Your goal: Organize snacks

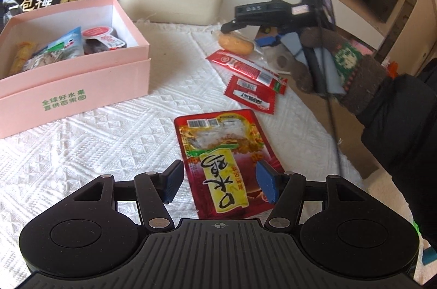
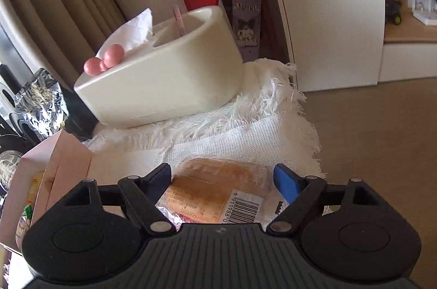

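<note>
The left gripper [image 1: 218,181] hovers, fingers apart, over the large red snack packet [image 1: 221,158], right of the pink box [image 1: 82,76]. Farther right, the right gripper [image 2: 222,179], fingers apart, straddles a wrapped bun [image 2: 215,188].

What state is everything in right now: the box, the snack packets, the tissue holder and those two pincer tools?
Pink cardboard box: open, partly filled with snacks.
Large red flat snack packet: sealed, lying on the cloth.
Wrapped golden bun: sealed, not gripped.
Cream tissue box: tissue sticking out.
Left gripper: open, over the red packet.
Right gripper: open, around the bun.
</note>
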